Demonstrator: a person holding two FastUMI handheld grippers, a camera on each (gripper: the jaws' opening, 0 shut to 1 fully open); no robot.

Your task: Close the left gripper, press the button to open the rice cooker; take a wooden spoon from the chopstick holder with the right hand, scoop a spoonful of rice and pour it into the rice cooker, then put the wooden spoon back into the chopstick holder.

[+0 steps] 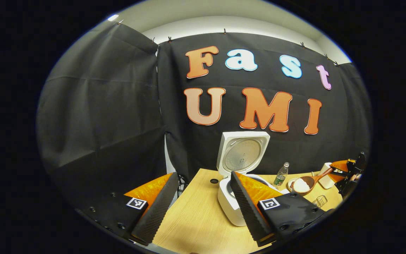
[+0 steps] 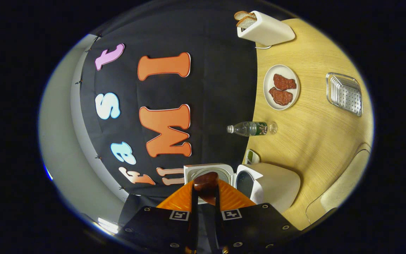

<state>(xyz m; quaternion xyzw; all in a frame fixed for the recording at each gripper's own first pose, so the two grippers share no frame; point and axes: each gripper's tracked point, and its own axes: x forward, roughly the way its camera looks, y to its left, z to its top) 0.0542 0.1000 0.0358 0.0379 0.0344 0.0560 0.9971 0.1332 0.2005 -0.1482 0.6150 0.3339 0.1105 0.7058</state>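
Note:
The white rice cooker point(image 1: 228, 203) stands on the wooden table point(image 1: 196, 218) with its lid point(image 1: 242, 154) raised. My left gripper point(image 1: 203, 176) is open and holds nothing, its right finger in front of the cooker's body. At the far right, my right gripper point(image 1: 334, 171) is shut on the handle of a wooden spoon point(image 1: 303, 184) heaped with white rice, held level to the right of the cooker. In the right gripper view, which is rolled sideways, the spoon point(image 2: 205, 182) sticks out between the fingers of my right gripper point(image 2: 206, 197), with the open cooker point(image 2: 271, 183) just beyond.
A plastic bottle point(image 1: 281, 174) stands behind the spoon, and a white holder point(image 1: 325, 180) beside the right gripper. Further along the table are a plate of meat point(image 2: 281, 87), a toaster with bread point(image 2: 264, 30) and a metal tray point(image 2: 344, 93).

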